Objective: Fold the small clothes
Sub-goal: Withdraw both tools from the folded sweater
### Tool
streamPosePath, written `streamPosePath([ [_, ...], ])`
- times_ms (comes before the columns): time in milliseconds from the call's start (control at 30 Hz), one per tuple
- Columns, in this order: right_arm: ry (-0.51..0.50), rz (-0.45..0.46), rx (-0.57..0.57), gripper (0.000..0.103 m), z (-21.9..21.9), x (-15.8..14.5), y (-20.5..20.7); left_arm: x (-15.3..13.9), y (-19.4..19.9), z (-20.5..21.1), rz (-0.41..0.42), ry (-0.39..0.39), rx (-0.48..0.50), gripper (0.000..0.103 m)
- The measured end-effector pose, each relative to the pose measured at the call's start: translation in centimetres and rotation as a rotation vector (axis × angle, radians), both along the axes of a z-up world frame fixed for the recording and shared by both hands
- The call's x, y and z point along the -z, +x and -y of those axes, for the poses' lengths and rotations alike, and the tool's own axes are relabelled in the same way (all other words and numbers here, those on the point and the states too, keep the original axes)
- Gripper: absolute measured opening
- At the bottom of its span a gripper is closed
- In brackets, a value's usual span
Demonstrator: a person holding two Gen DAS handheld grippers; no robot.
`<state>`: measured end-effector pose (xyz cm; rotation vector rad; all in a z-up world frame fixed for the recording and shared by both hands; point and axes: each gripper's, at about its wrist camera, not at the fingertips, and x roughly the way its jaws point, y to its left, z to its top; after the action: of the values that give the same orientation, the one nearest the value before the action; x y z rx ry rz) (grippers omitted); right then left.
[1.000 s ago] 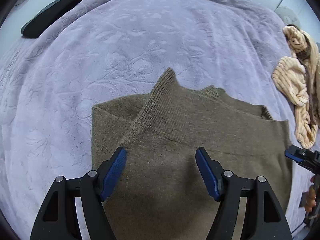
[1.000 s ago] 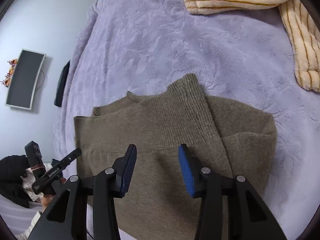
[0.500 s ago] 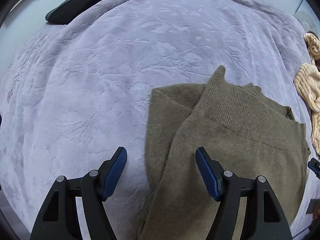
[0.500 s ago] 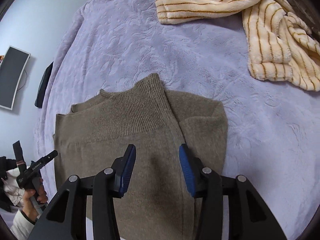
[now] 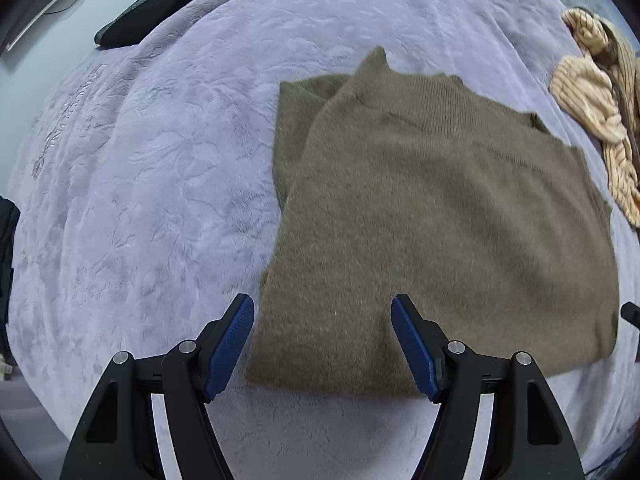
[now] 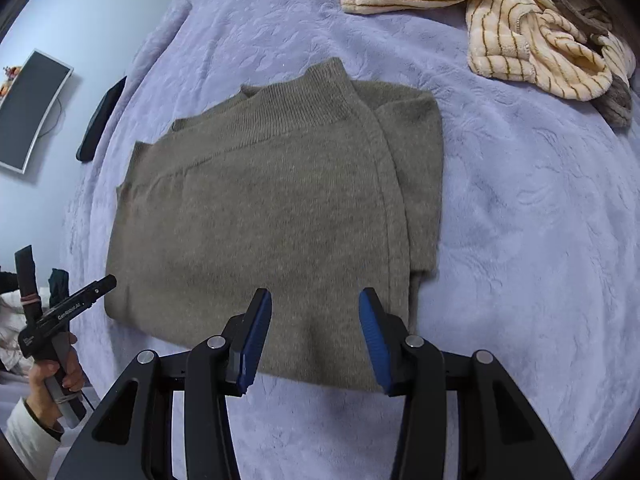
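Note:
An olive-brown knit sweater [image 5: 432,216] lies folded flat on the lilac blanket, sleeves tucked in, ribbed collar at the far side; it also shows in the right wrist view [image 6: 272,208]. My left gripper [image 5: 322,344] is open and empty, over the sweater's near left corner. My right gripper [image 6: 314,338] is open and empty, over the sweater's near right edge. The left gripper also shows at the left of the right wrist view [image 6: 70,304], held in a hand.
A lilac embossed blanket [image 5: 160,160] covers the bed. A cream striped fleece garment [image 6: 520,28] lies bunched at the far right, also in the left wrist view [image 5: 596,112]. A dark flat object [image 5: 156,8] lies at the far left edge. A monitor [image 6: 32,108] hangs on the wall.
Both grippers have pulled back toward me from over the sweater to its near edge. More of the blanket in front shows. The sweater lies unchanged.

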<state>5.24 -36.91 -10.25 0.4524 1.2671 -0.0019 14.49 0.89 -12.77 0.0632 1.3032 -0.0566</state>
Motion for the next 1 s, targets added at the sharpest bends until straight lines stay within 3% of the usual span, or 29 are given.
streamPosePath([
  [133, -0.052, -0.043, 0.06, 0.05, 1.0, 0.9, -2.3, 2.6, -1.2, -0.7, -0.055, 0.021, -0.011, 0.072],
  [233, 0.022, -0.056, 0.11, 0.05, 2.6, 2.0, -3.5, 3.4, -1.7, -2.2, -0.089, -0.052, -0.057, 0.072],
  [300, 0.133, -0.067, 0.127, 0.049, 3.3, 3.1, -4.1, 3.3, -1.7, -2.9, -0.101, -0.088, -0.079, 0.072],
  [367, 0.209, -0.061, 0.148, 0.037, 3.8, 3.8, -4.4, 3.4, -1.7, -2.9, -0.106, -0.087, -0.071, 0.072],
  [400, 0.221, -0.061, 0.156, 0.018, 4.0, 4.1, -4.5, 3.5, -1.7, -2.9, -0.108, -0.082, -0.063, 0.072],
  [533, 0.193, -0.112, 0.193, 0.013, 4.7, 6.2, -4.9, 4.2, -1.6, -2.4, -0.105, -0.056, -0.037, 0.074],
  [567, 0.156, -0.131, 0.195, 0.013, 4.9, 6.6, -5.2, 4.3, -1.7, -2.3, -0.105, -0.054, -0.035, 0.074],
  [700, 0.175, -0.136, 0.21, 0.013, 4.9, 6.3, -5.9, 4.0, -2.6, -1.7, -0.111, -0.043, -0.033, 0.074],
  [900, 0.1, -0.146, 0.125, 0.016, 2.6, 4.0, -5.9, 2.2, -5.1, -1.4, -0.129, -0.014, -0.033, 0.074],
  [1000, 0.082, -0.148, 0.106, 0.022, 1.4, 3.3, -6.2, 1.2, -6.5, -1.0, -0.128, -0.019, -0.021, 0.074],
])
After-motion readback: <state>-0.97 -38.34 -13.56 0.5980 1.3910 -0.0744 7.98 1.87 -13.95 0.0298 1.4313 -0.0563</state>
